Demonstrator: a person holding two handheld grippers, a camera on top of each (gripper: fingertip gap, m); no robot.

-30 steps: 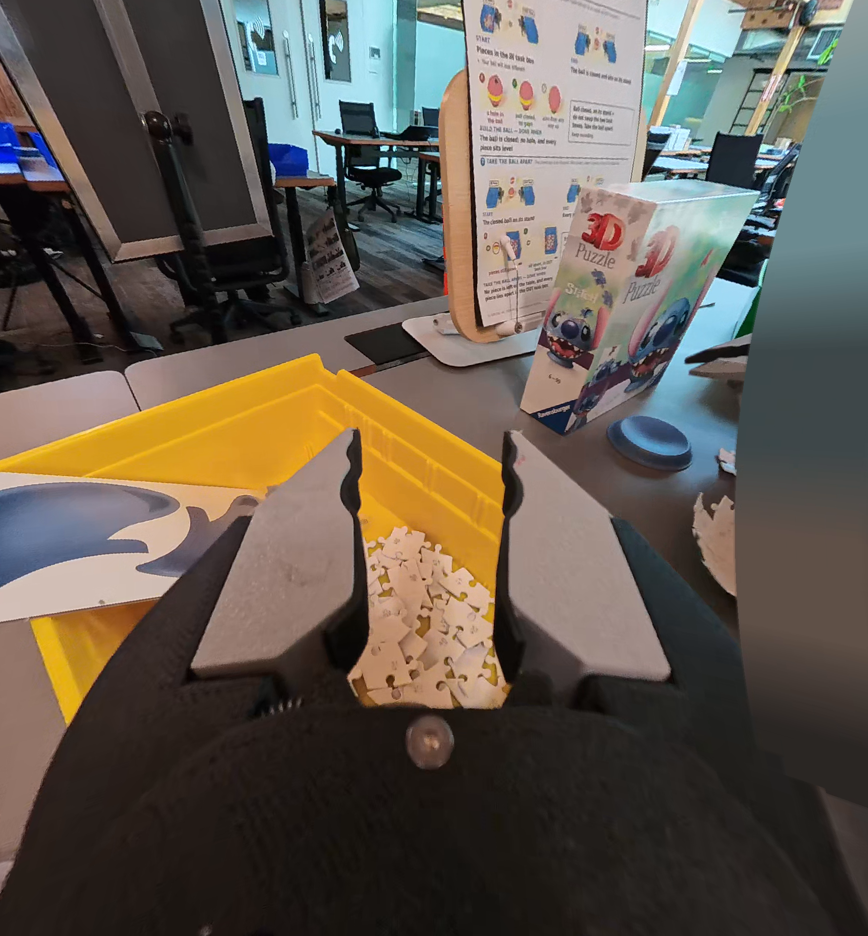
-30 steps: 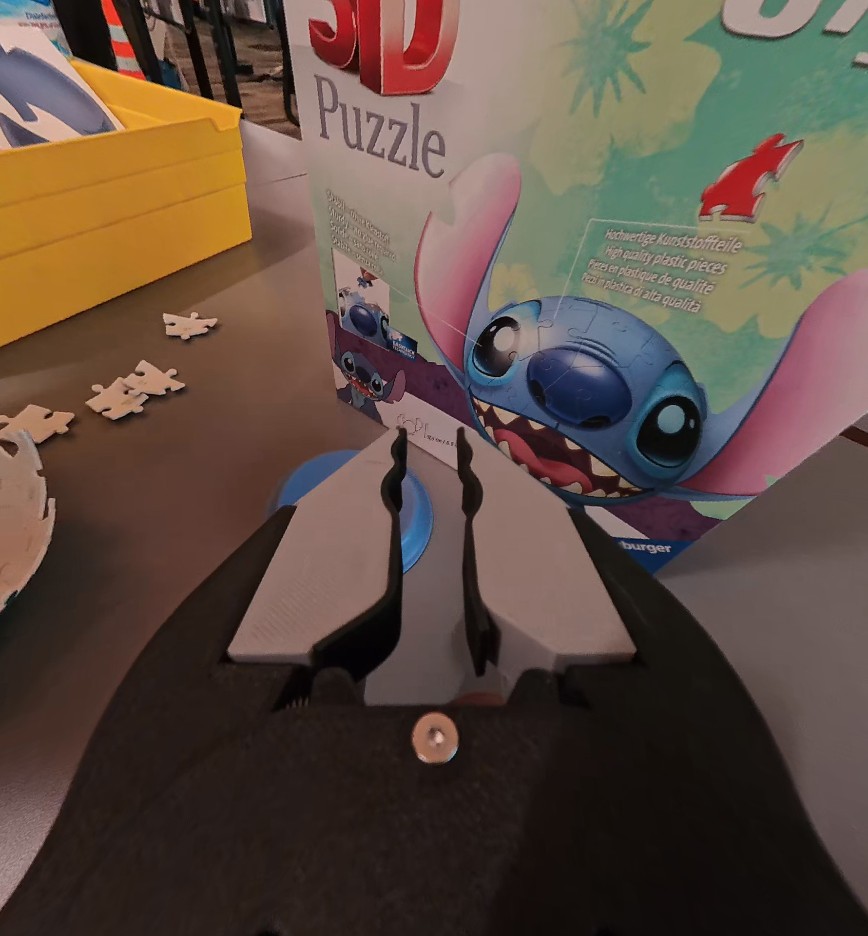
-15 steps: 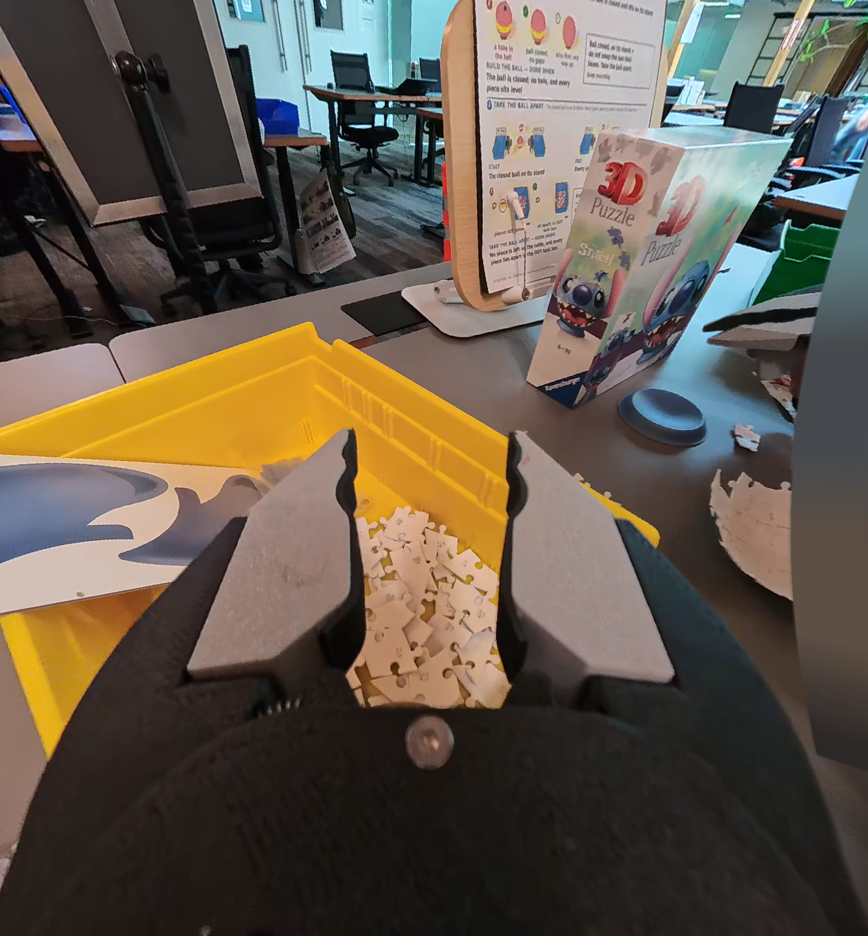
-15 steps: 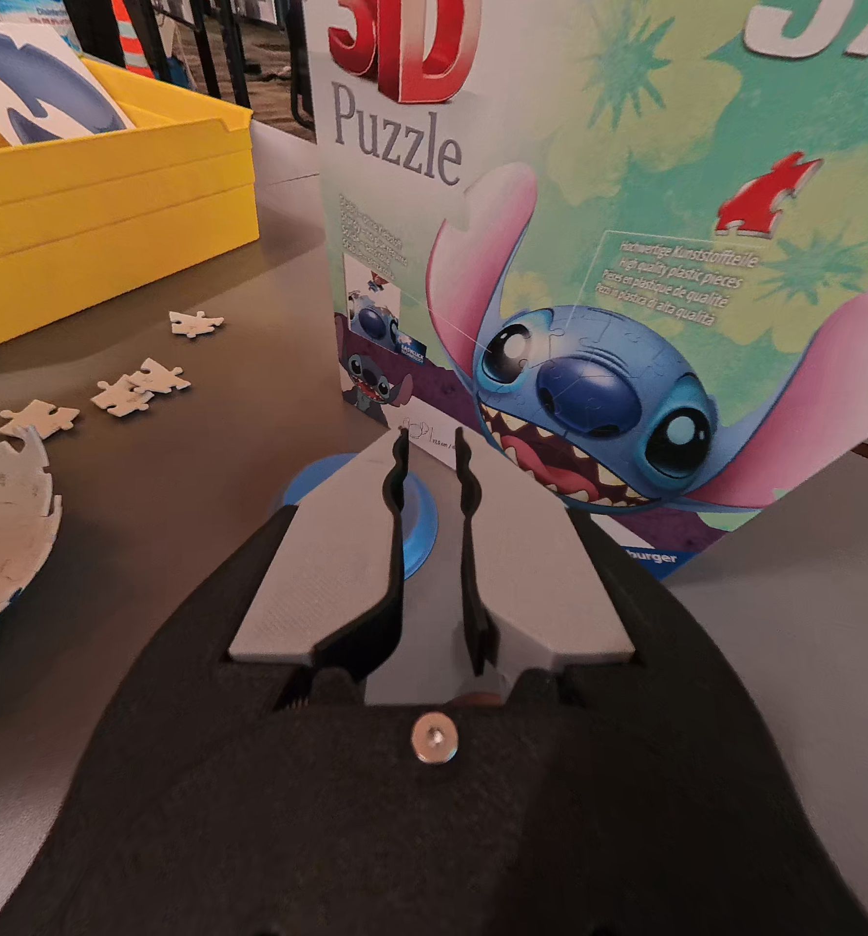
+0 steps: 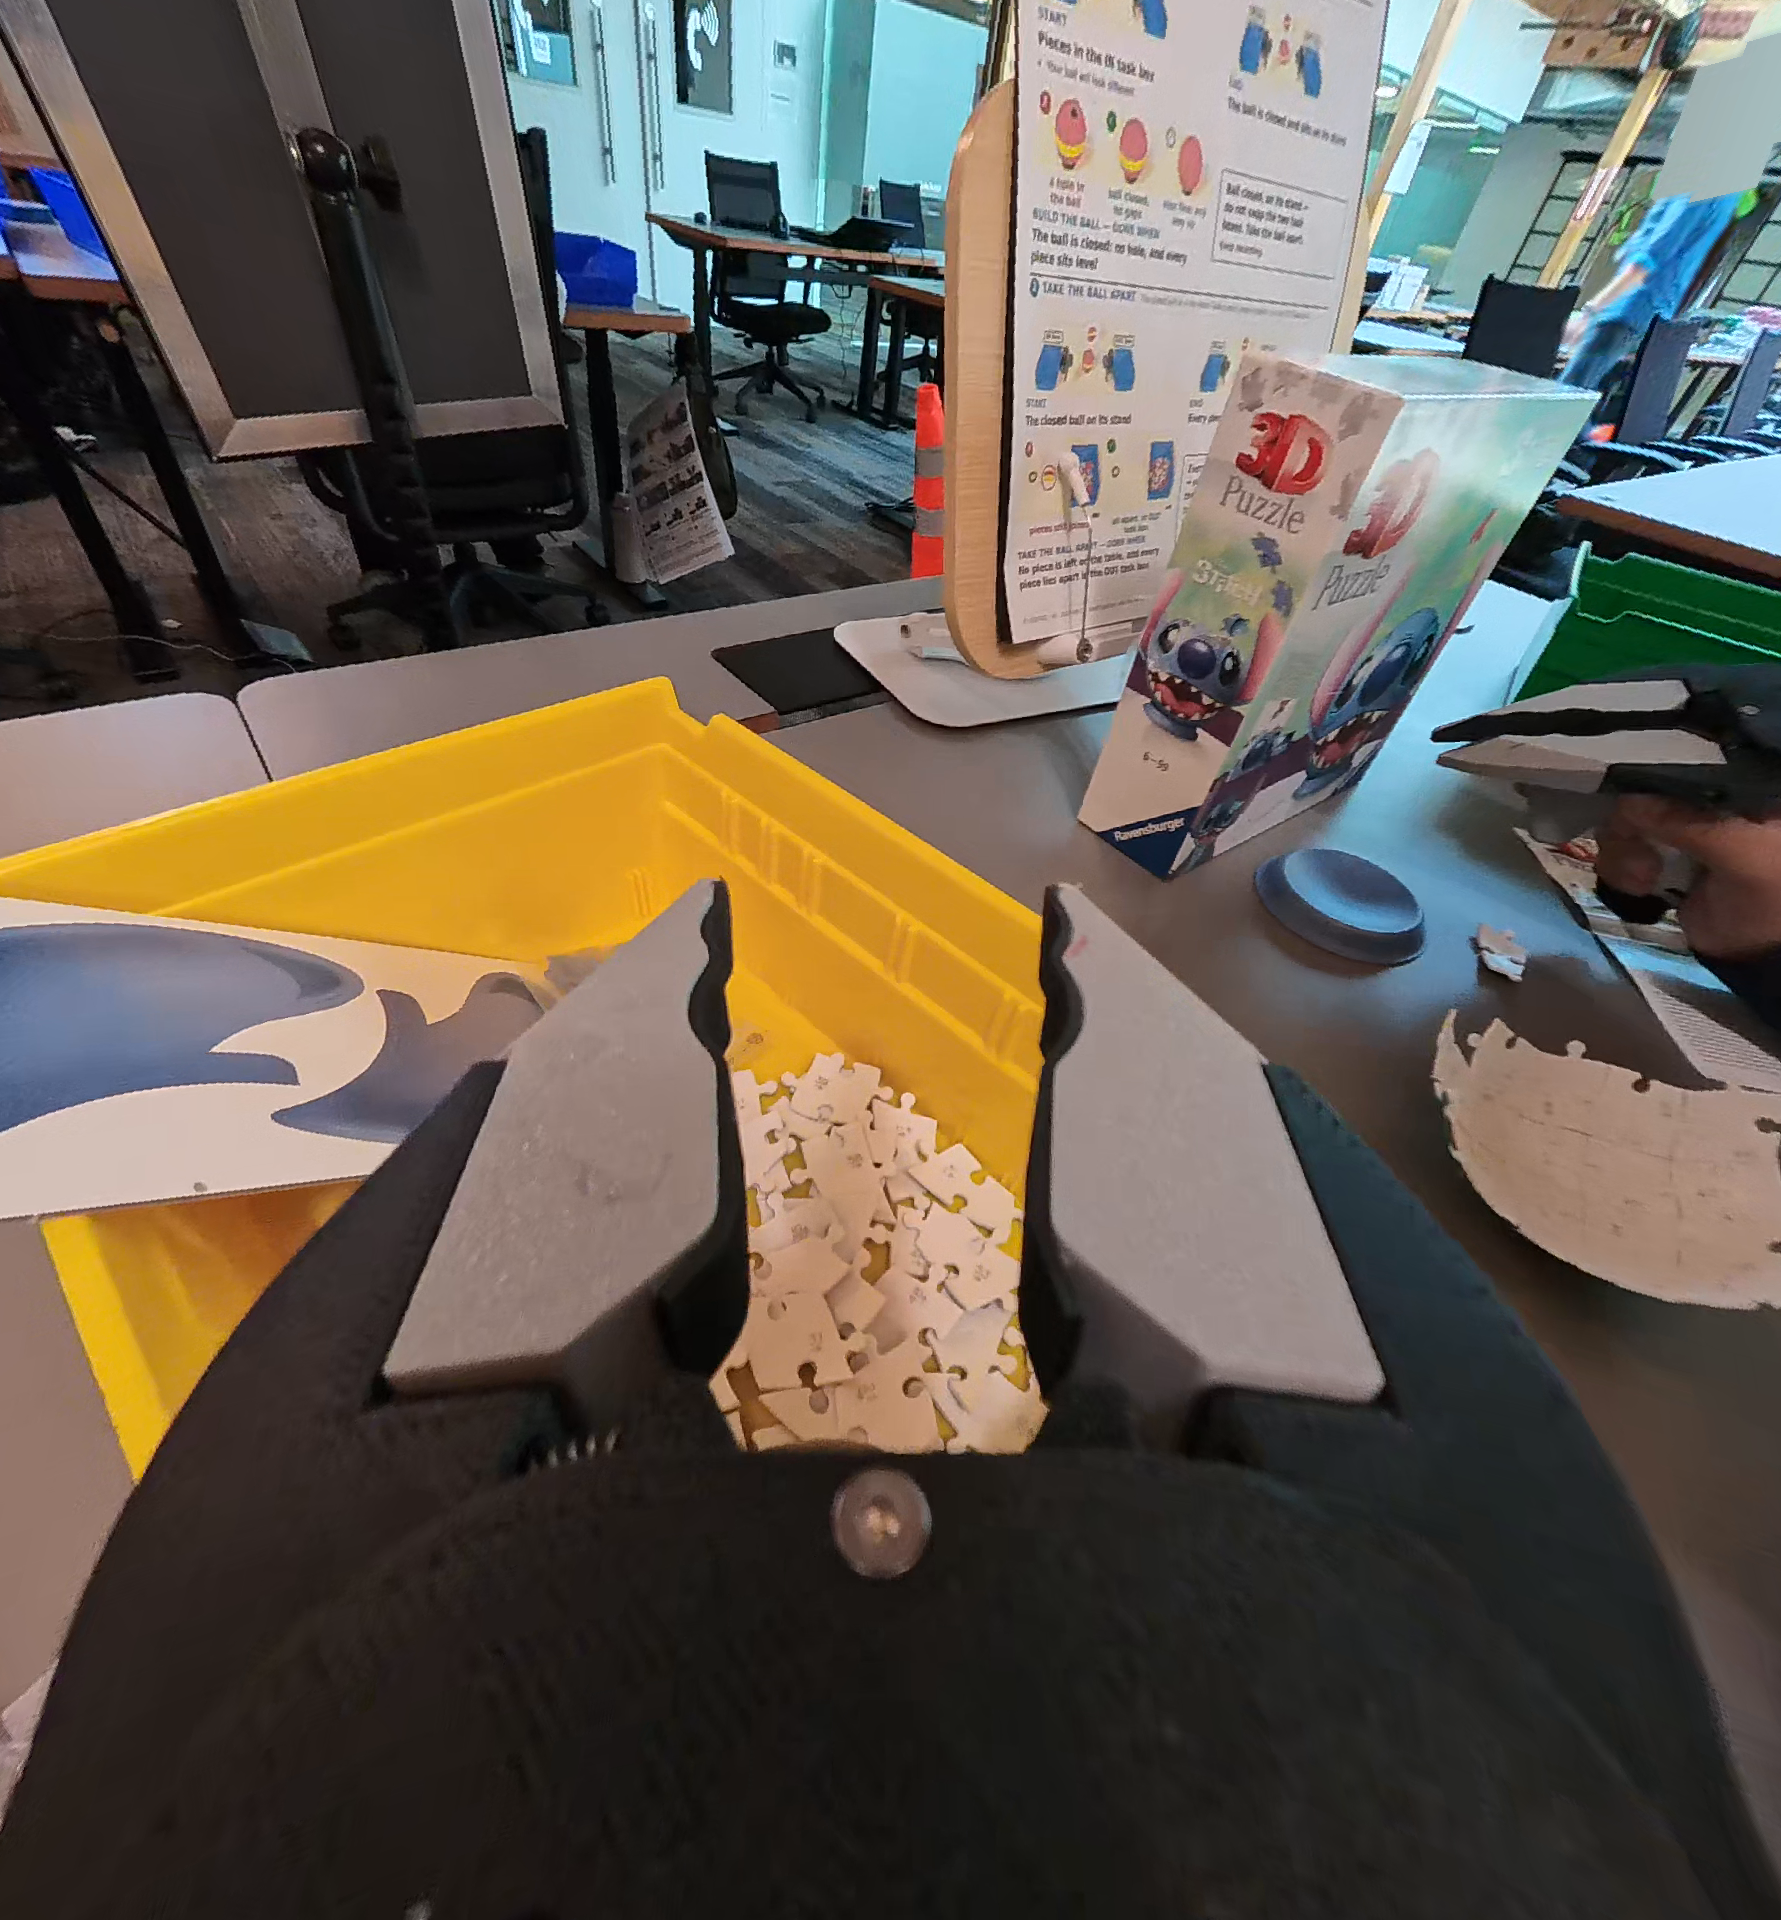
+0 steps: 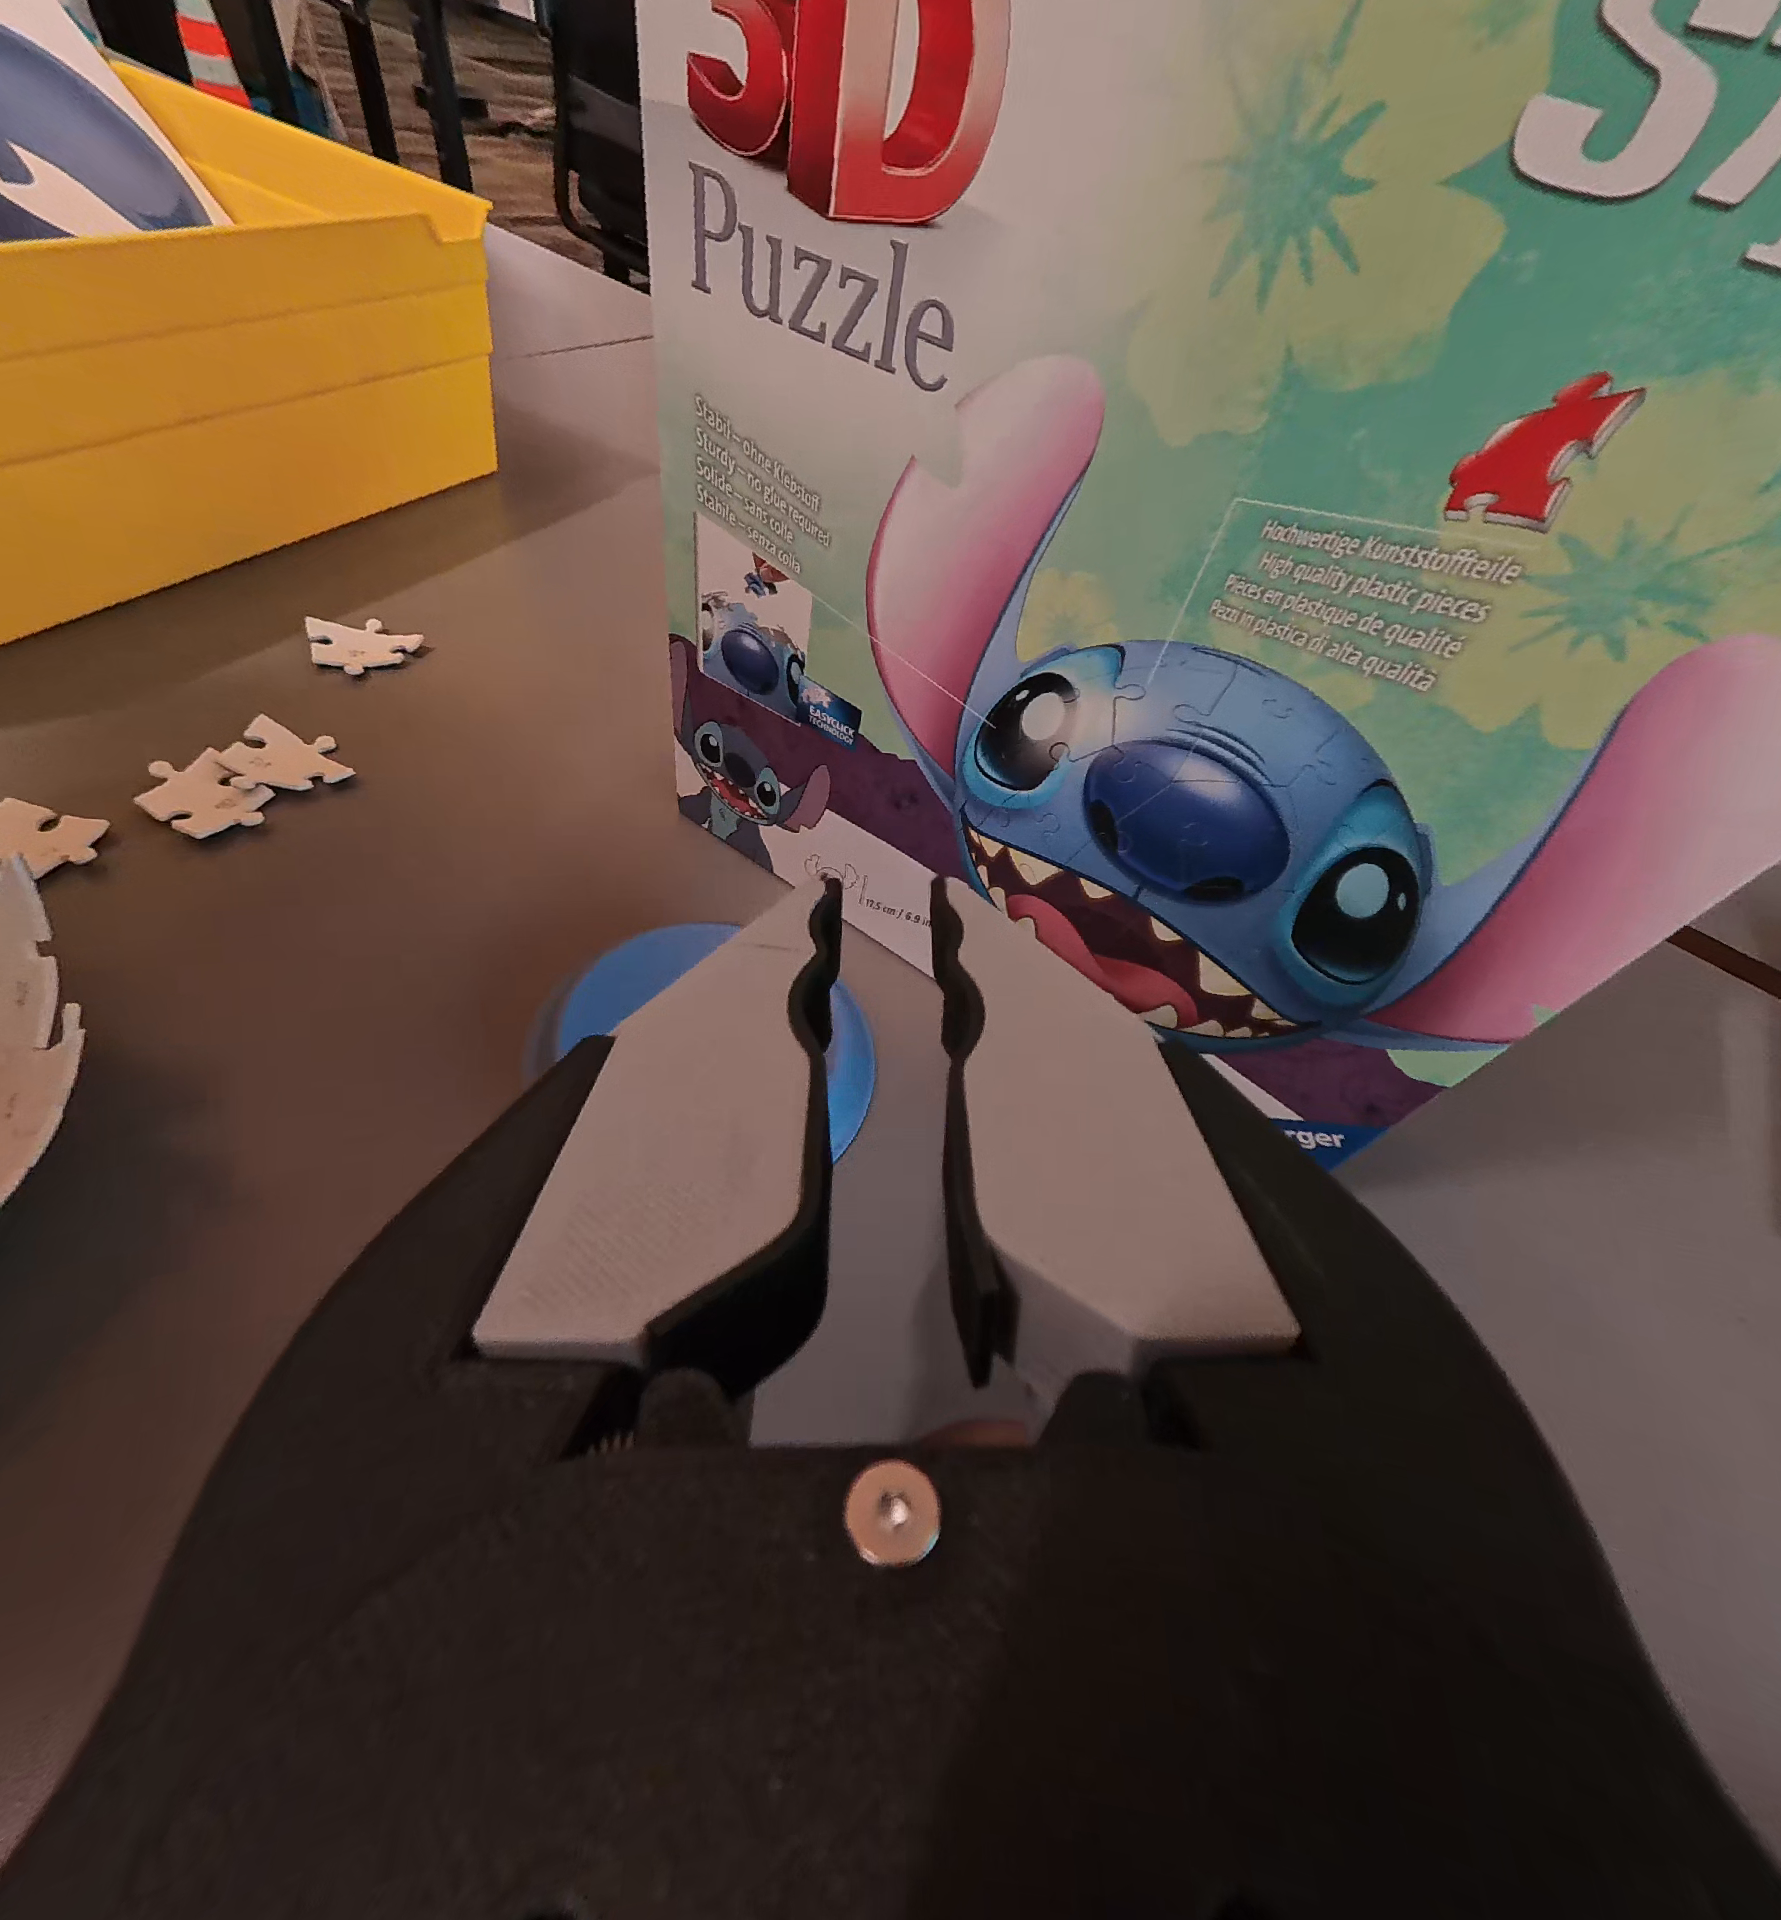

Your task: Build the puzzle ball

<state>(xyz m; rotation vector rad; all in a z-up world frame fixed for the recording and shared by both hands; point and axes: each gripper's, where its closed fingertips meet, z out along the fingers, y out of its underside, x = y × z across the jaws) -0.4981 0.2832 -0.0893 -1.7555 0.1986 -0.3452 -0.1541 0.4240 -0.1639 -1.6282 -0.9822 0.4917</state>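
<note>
Left gripper (image 5: 884,940), jaws apart and empty, hovers over the loose pieces (image 5: 865,1226) in the yellow bin (image 5: 512,831), lower centre; right gripper (image 6: 884,914), narrowly parted, is farther, near the half-built ball (image 5: 1613,1164).

Beyond the grey tabletop (image 5: 470,675) lies an open office with dark wood-plank flooring (image 5: 792,499). A grey metal-framed panel on a black stand (image 5: 294,218) rises on the left, black swivel chairs (image 5: 761,301) sit at wooden desks (image 5: 792,234), an orange-and-white traffic cone (image 5: 930,483) stands on the floor, and daylight comes through glass partitions (image 5: 865,94).
</note>
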